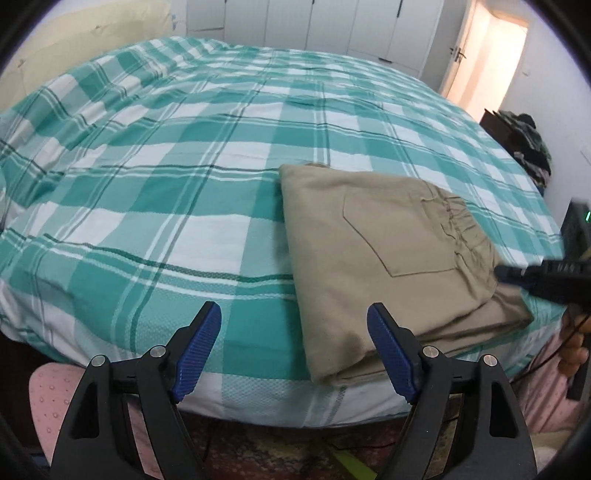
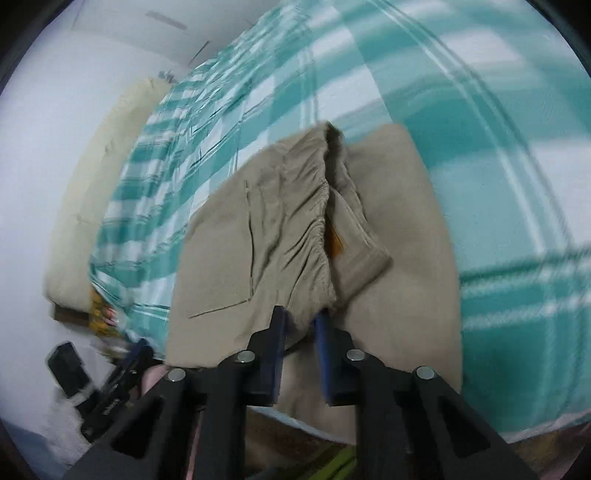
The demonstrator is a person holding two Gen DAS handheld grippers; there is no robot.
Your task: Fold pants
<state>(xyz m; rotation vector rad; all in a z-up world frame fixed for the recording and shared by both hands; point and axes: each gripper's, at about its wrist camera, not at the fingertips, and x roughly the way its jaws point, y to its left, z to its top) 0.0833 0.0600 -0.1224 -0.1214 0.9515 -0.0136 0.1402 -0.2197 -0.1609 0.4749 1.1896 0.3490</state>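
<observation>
Tan pants (image 1: pixel 388 247) lie folded in a stack near the front right edge of the bed, back pocket and elastic waistband on top. My left gripper (image 1: pixel 295 343) is open and empty, above the bed's front edge just left of the pants. My right gripper (image 2: pixel 301 325) is shut on the pants' gathered waistband (image 2: pixel 306 236), holding that top layer. The right gripper also shows in the left wrist view (image 1: pixel 517 275) at the stack's right side. The right wrist view is blurred by motion.
The bed (image 1: pixel 184 166) has a teal and white checked cover. White wardrobe doors (image 1: pixel 332 26) and an open doorway (image 1: pixel 491 59) stand behind it. A pile of dark clothes (image 1: pixel 532 147) sits at the right. A patterned rug (image 1: pixel 277 454) lies below the bed edge.
</observation>
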